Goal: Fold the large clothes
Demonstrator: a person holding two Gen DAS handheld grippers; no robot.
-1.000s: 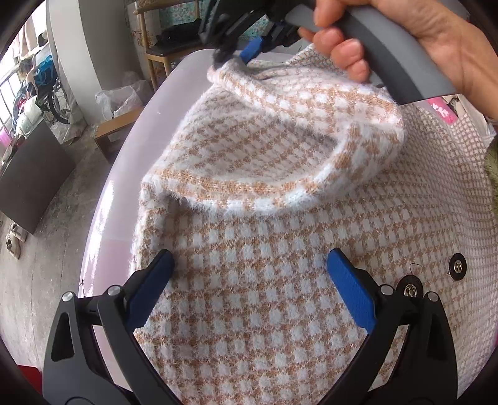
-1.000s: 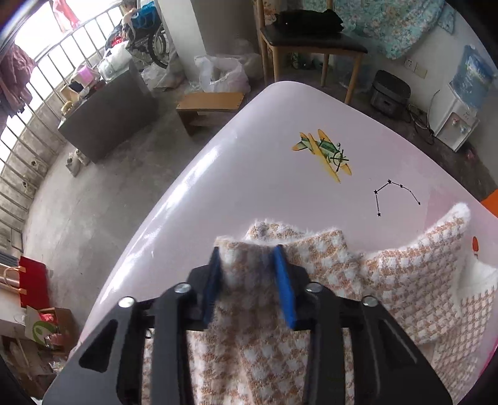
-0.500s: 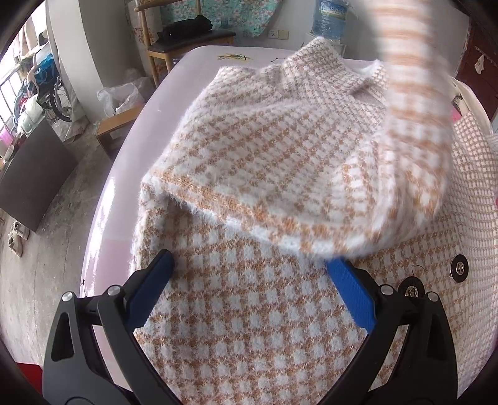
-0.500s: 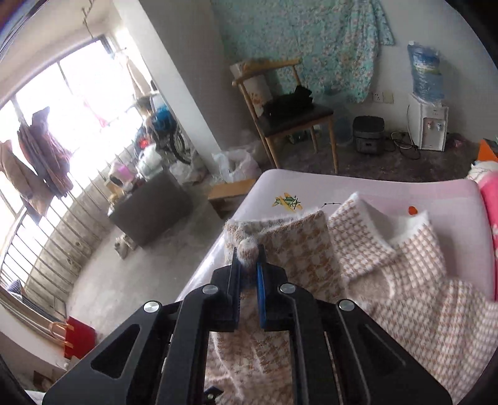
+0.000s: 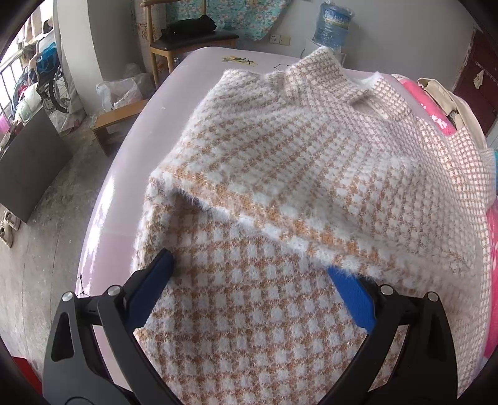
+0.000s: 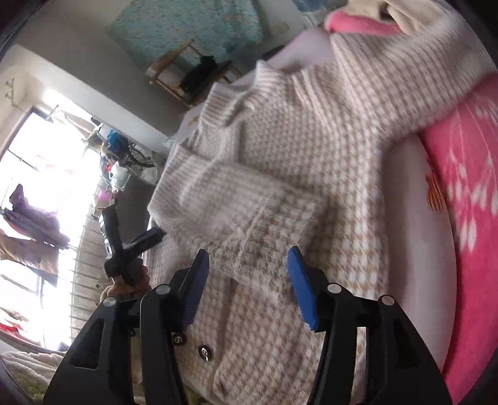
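Note:
A fuzzy tan-and-white checked cardigan (image 5: 280, 174) lies spread on a pale pink table (image 5: 124, 174). One sleeve (image 5: 311, 193) is folded across its body. My left gripper (image 5: 249, 274) is open and empty, low over the garment's lower part. In the right wrist view the cardigan (image 6: 295, 162) fills the middle, with the folded sleeve's cuff (image 6: 258, 236) just ahead of my right gripper (image 6: 249, 264), which is open and empty. The left gripper (image 6: 137, 246) shows at the left of that view. A metal snap button (image 6: 204, 352) sits on the front edge.
A pink patterned blanket (image 6: 467, 218) lies along the table's right side. A beige garment (image 5: 442, 96) rests at the far right. A wooden chair (image 5: 193, 37), a low stool (image 5: 115, 124) and a water bottle (image 5: 331, 21) stand beyond the table.
My right gripper carried the sleeve across the cardigan, opened and let it go; the sleeve now lies folded on the body. The right view has swung round. The left gripper has not moved.

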